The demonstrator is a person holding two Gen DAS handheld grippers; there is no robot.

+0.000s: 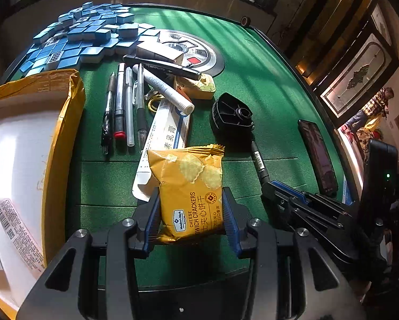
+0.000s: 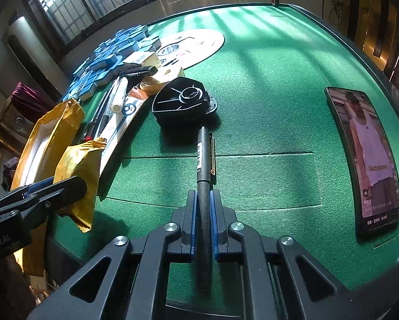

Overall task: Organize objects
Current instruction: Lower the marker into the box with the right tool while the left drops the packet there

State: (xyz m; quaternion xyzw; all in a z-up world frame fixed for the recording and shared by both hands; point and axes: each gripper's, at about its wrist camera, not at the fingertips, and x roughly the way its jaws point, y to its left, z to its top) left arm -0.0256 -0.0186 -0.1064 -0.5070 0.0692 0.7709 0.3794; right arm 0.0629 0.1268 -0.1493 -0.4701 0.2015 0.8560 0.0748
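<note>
Left tongs (image 1: 190, 213) are gripping a yellow packet of cheese sandwich crackers (image 1: 191, 186), blue pads (image 1: 230, 218) pressing on both of its sides; the packet is hanging just above the green tabletop (image 1: 266, 93), nearer the camera than the black plastic base (image 1: 232, 113). Right tongs (image 2: 203, 213) are clenching a black pen (image 2: 203, 160), whose tip is pointing at the black plastic base and ending just short of it. To the left of the base, a white printed paper sleeve (image 1: 167, 136) is lying under the packet's upper edge, with a row of pens (image 1: 124, 109) lying side by side beyond it and an open cardboard box with yellow flaps (image 1: 26, 138) standing at the tabletop's left edge. Well to the right of the base, a smartphone (image 2: 364, 160) is lying face up with its screen lit. Behind the base, a white marker (image 1: 164, 88) and a black marker (image 1: 162, 66) are lying crossed beside a small yellow case (image 1: 199, 86). Farther back, a round metal centre panel (image 1: 194, 53) is sitting in the tabletop, and blue-backed mahjong tiles (image 1: 87, 32) are lying heaped to its left.
</note>
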